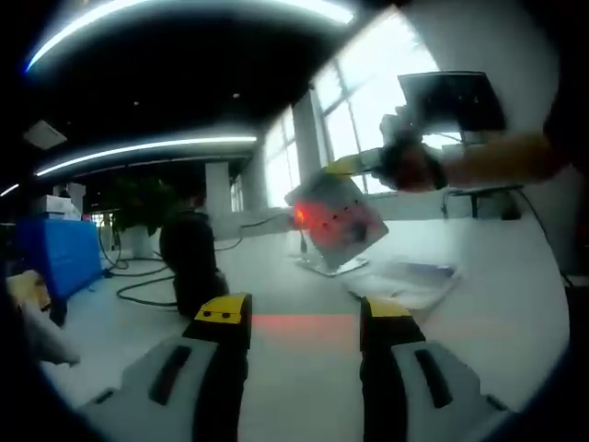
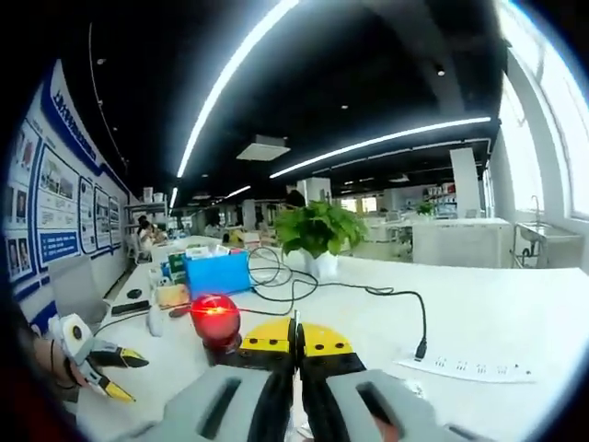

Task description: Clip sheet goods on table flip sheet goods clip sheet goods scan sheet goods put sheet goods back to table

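- Big open office: long ceiling light strips, tall windows on one side, wall posters on the other. I'm working over a white table [image 2: 515, 322].
- On the table in the right gripper view: a blue box [image 2: 216, 273], a potted plant [image 2: 317, 230], a black cable [image 2: 368, 293] running to a white power strip [image 2: 465, 366], and a red-glowing scanner [image 2: 215, 319] just ahead of my right gripper [image 2: 295, 339].
- Right gripper jaws are pressed together. A thin pale edge seems to sit between them, too little to call from there.
- In the left gripper view, the right gripper [image 1: 354, 166] comes in from the right, held up by a hand [image 1: 409, 157]. It's clamped on the sheet goods [image 1: 336, 219], a flat pale packet tilted in the air above the table, with red scanner light on it.
- My left gripper [image 1: 304, 318] is spread apart and holding nothing, well short of the packet, with a red glow on the table between its tips.
- More flat packets [image 1: 414, 281] lie on the table under the raised one, too blurry to read.
- In the right gripper view the left gripper [image 2: 120, 373] shows at the lower left, partly cut off.
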Available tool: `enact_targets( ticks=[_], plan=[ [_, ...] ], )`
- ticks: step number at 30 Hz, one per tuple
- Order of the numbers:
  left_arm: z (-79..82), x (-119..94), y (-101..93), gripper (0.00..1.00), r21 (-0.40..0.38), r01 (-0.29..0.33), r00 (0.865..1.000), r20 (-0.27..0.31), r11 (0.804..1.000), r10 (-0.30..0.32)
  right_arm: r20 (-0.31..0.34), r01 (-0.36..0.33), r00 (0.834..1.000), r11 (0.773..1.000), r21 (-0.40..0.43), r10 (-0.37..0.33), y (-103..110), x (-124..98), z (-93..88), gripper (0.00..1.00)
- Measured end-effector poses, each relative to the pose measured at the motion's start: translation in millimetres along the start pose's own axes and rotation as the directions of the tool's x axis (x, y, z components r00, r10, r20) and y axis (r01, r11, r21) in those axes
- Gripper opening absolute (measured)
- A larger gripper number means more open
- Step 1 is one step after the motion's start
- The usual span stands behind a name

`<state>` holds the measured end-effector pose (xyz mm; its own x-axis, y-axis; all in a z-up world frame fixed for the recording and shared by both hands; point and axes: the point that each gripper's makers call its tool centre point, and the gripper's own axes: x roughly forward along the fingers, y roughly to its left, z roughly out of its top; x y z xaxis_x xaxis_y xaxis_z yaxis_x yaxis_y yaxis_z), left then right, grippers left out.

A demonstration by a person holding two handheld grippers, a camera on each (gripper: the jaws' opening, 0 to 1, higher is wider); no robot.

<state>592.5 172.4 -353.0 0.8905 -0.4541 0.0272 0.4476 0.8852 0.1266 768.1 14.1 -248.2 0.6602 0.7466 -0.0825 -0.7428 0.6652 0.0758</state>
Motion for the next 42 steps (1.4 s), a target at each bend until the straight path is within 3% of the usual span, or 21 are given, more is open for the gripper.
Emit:
enact_targets(
  ticks=[6, 12, 19, 24, 29, 39, 42],
  plan=[
    [-1.7, 2, -1.4, 0.40, 0.011, 0.000, 1.000, -0.010, 1.000, 0.000, -0.016, 0.039, 0.999, 0.998, 0.052, -0.038, -33, 4, -12.7, 0.00],
    [-2.7, 3, -1.3, 0.40, 0.014, 0.001, 1.000, -0.016, 1.000, -0.001, -0.052, 0.090, 0.995, 0.994, 0.058, -0.087, -70, 7, -25.7, 0.00],
    [-3.6, 3, -0.3, 0.40, 0.017, -0.005, 1.000, -0.020, 1.000, 0.005, -0.100, 0.123, 0.988, 0.992, 0.028, -0.119, -96, 18, -44.7, 0.00],
    [-3.6, 3, -1.7, 0.40, 0.020, -0.006, 1.000, -0.023, 1.000, 0.007, -0.133, 0.139, 0.982, 0.990, 0.005, -0.138, -112, 25, -58.5, 0.00],
    [-3.9, 3, -3.2, 0.40, 0.025, -0.006, 1.000, -0.026, 1.000, 0.006, -0.218, 0.129, 0.965, 0.988, -0.079, -0.144, -129, 34, -87.9, 0.00],
    [-5.7, 4, 2.5, 0.39, 0.025, -0.024, 0.999, -0.034, 0.999, 0.025, -0.279, 0.117, 0.951, 0.990, -0.078, -0.135, -151, 48, -127.7, 0.00],
    [-6.9, 4, 3.3, 0.39, 0.032, -0.026, 0.999, -0.039, 0.999, 0.027, -0.288, 0.107, 0.949, 0.990, -0.090, -0.129, -152, 49, -132.5, 0.00]
  ],
)
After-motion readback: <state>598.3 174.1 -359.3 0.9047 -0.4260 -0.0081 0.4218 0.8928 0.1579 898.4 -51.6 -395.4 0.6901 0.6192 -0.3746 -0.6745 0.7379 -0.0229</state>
